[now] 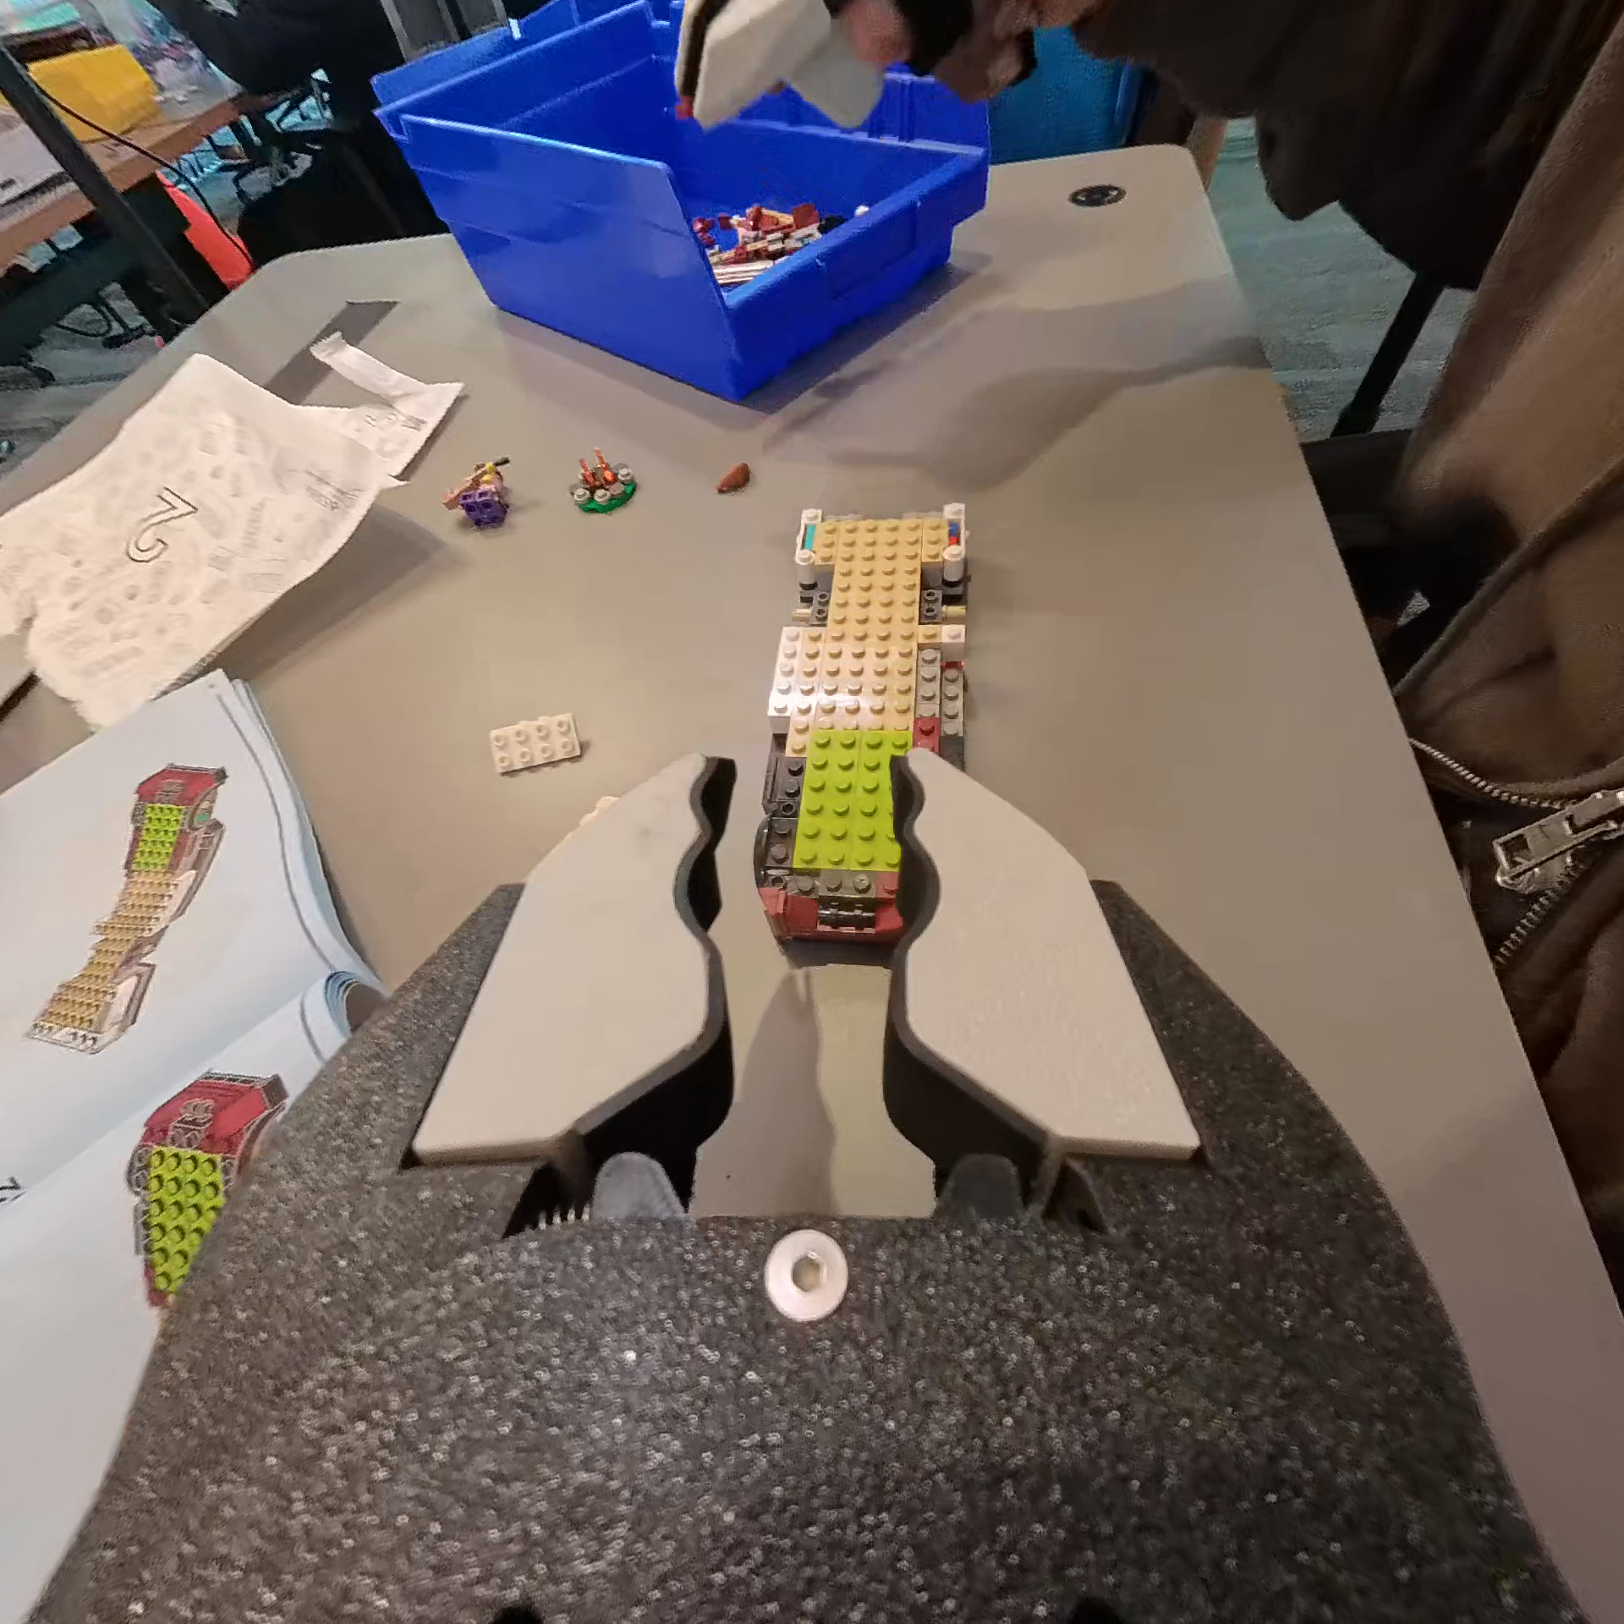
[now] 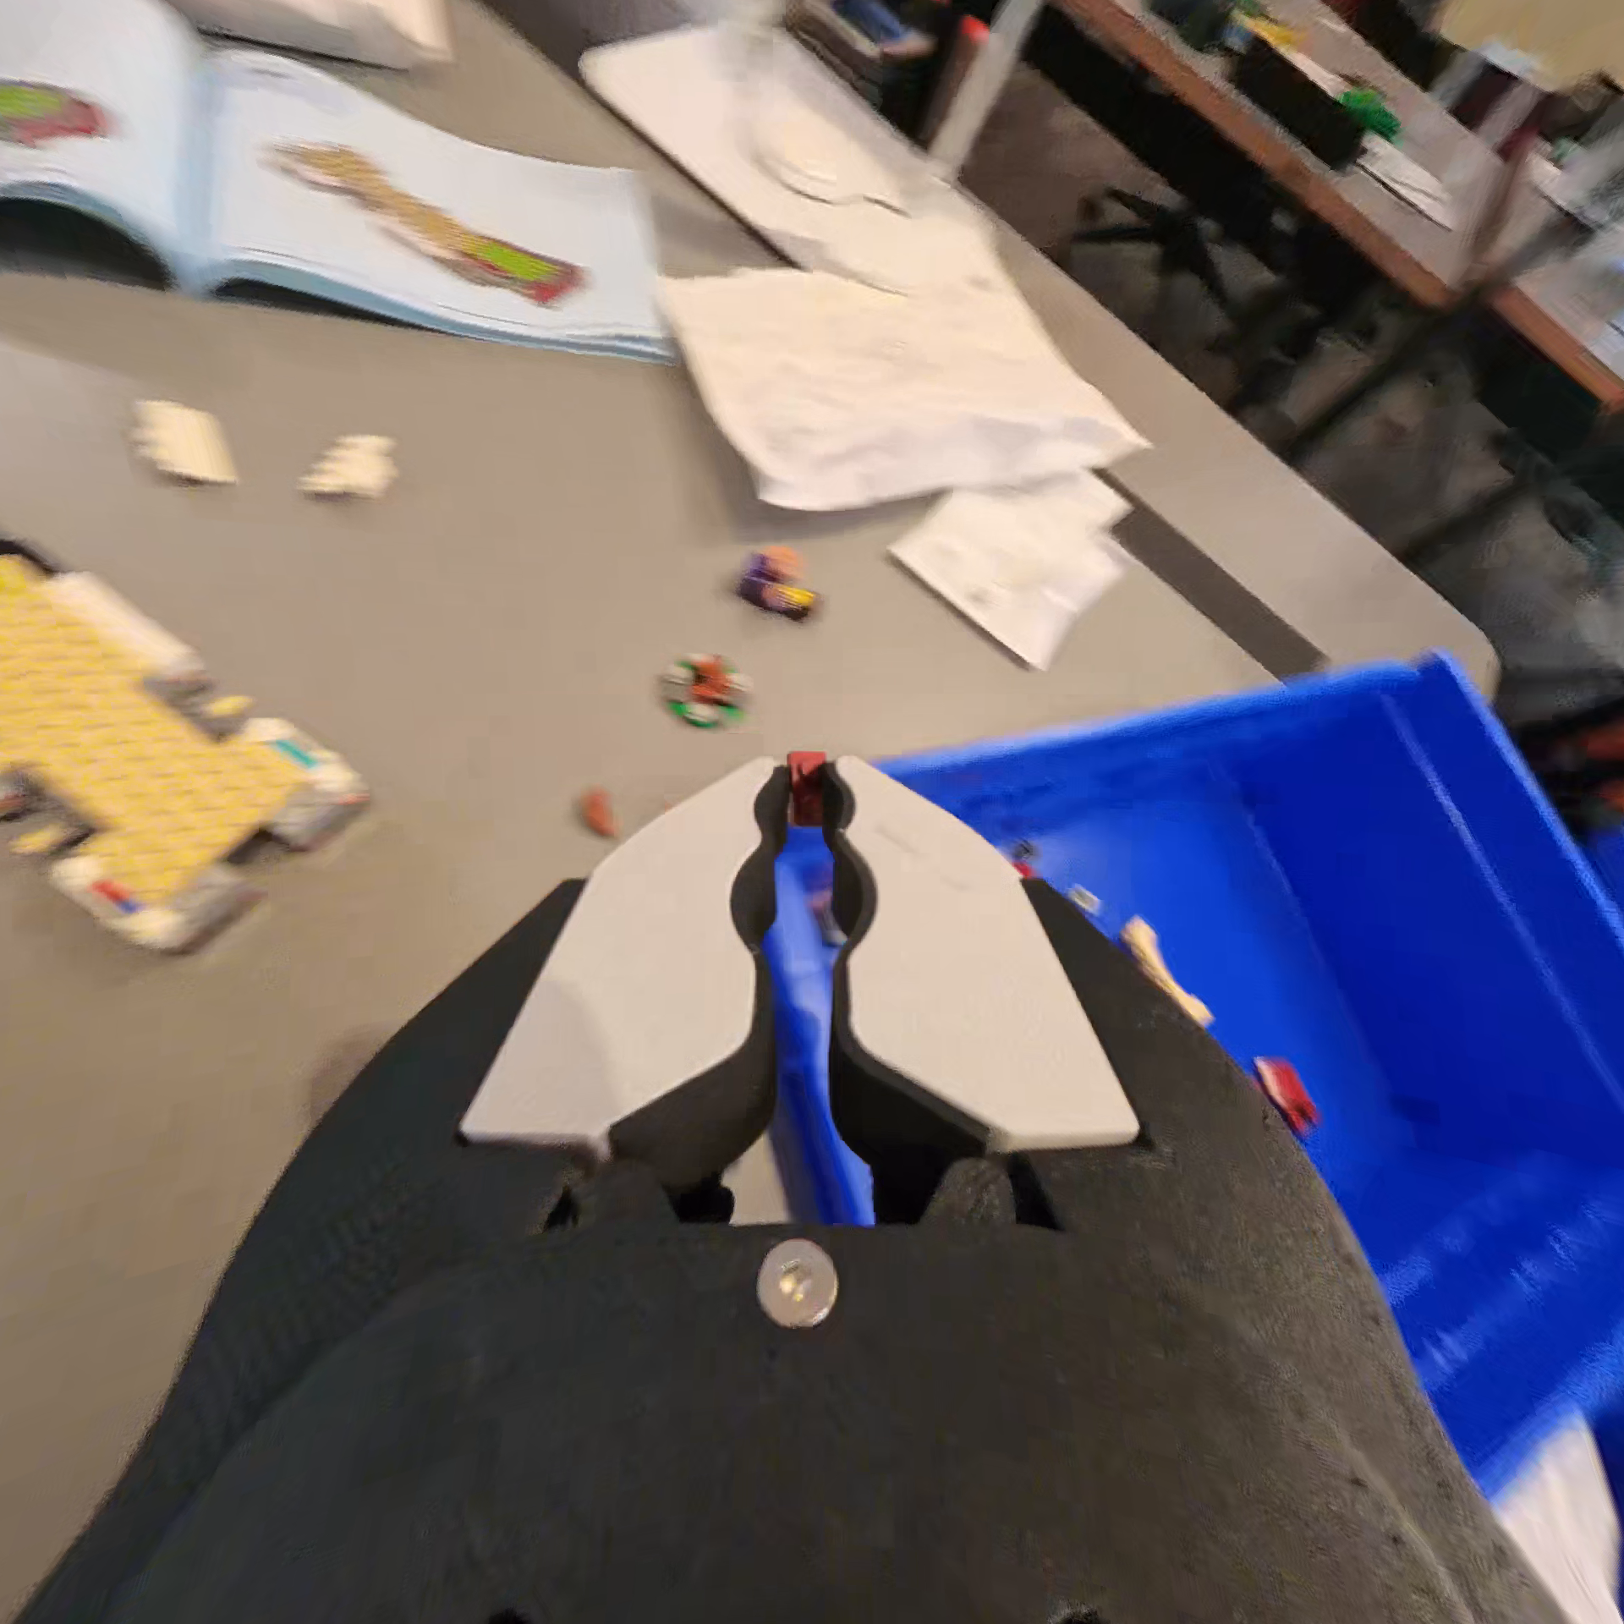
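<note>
Two claws work over a grey tabletop (image 1: 615,633). The left claw (image 1: 813,782) is spread wide and straddles the near end of a long brick model (image 1: 870,668) lying flat on the tabletop. Its right finger (image 1: 967,844) overlaps the lime-green plates' edge, while a visible gap separates the left finger (image 1: 650,844) from the model's dark side, so nothing is gripped. The model's long axis runs straight away from this claw: dark red end nearest, then lime-green studs, then tan plates, with a wider white-cornered end pointing toward the blue bin (image 1: 668,228). Just left of the model lies a small white plate (image 1: 536,743), and farther off sit a purple mini-build (image 1: 479,496), a round green-based mini-build (image 1: 605,488) and a tiny brown piece (image 1: 734,476). An open instruction booklet (image 1: 132,923) and crumpled paper bags (image 1: 176,545) lie at the left.

The right claw (image 2: 807,778) is clenched on a small red brick (image 2: 805,786), pinched at the very fingertips and standing upright between them. It hovers above the near rim of the blue bin (image 2: 1318,879), which holds scattered loose pieces; the view is motion-blurred. In the left wrist view this claw (image 1: 703,105) shows at the top, above the bin.
</note>
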`<state>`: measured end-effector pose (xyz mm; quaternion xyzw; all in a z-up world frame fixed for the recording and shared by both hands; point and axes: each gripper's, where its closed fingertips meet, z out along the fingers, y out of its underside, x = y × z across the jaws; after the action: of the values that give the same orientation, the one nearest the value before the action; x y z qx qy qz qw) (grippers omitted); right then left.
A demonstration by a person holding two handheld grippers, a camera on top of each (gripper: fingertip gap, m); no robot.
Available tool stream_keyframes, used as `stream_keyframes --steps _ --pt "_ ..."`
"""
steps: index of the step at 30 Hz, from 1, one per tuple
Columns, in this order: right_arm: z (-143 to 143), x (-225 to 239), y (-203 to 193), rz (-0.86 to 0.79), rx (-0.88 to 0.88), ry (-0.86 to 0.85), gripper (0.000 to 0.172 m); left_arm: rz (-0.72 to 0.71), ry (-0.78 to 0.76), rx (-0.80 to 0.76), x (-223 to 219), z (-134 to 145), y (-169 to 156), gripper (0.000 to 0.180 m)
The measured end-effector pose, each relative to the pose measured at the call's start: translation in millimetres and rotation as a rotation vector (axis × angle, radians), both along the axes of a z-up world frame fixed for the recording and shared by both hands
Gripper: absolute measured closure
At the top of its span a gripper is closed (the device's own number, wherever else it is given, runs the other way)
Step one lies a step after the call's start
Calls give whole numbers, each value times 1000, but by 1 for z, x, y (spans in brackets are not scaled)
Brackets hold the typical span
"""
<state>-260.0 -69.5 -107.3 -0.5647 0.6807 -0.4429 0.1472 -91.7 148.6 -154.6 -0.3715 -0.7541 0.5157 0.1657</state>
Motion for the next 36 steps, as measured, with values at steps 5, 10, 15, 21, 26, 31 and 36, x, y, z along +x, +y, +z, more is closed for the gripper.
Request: stream_keyframes --steps 5,10,15,21,26,31,36 --pt "-16 -33 -52 -213 10 70 148 13 9 9 1 2 1 142" --pt "-24 -17 -35 -162 -2 73 145 36 1 103 5 -17 3 132" --pt "-31 28 28 76 55 77 145 47 -32 173 3 -34 4 118" --pt "-76 71 112 419 228 231 139 68 -38 247 4 -42 6 113" --pt "-96 59 136 557 357 318 131 161 -14 314 8 -47 7 117" --pt "-97 58 163 630 420 288 122 253 61 448 0 -59 18 117" --pt "-96 54 193 701 404 298 124 324 44 454 6 -61 16 111"
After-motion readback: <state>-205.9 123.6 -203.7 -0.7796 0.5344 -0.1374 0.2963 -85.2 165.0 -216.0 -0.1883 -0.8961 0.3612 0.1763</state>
